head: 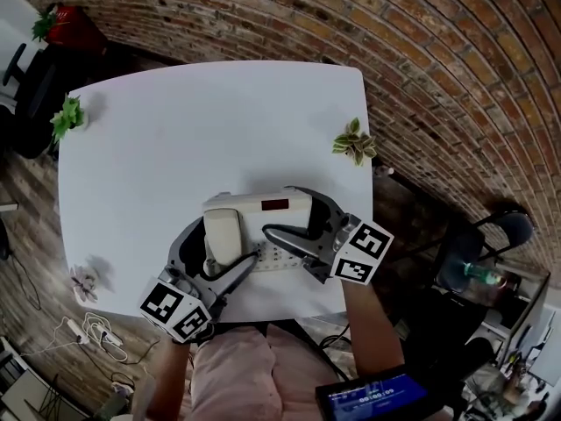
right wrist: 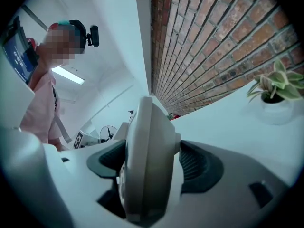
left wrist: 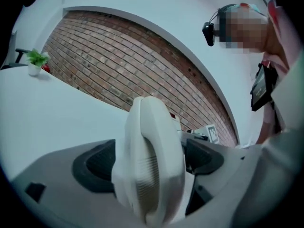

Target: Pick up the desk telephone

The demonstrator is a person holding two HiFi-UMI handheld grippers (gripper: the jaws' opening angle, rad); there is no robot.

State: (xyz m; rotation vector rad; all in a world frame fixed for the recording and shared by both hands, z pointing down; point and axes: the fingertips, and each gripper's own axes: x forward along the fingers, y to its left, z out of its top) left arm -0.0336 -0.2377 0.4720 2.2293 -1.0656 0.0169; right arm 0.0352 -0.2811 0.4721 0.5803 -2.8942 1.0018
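Note:
A cream desk telephone with a small red display sits near the front edge of the white table; its handset lies on its left side. My left gripper straddles the near end of the handset. Its jaws stand wide and the dark pads sit close beside it, with no clear press. My right gripper comes in from the right and is shut on the telephone's right part, with pads against both faces. The keypad is mostly hidden under the grippers.
A small potted plant stands at the table's right edge, another at the far left corner, and a pale little plant at the front left. A brick wall curves behind. A chair stands to the right, with cables on the floor.

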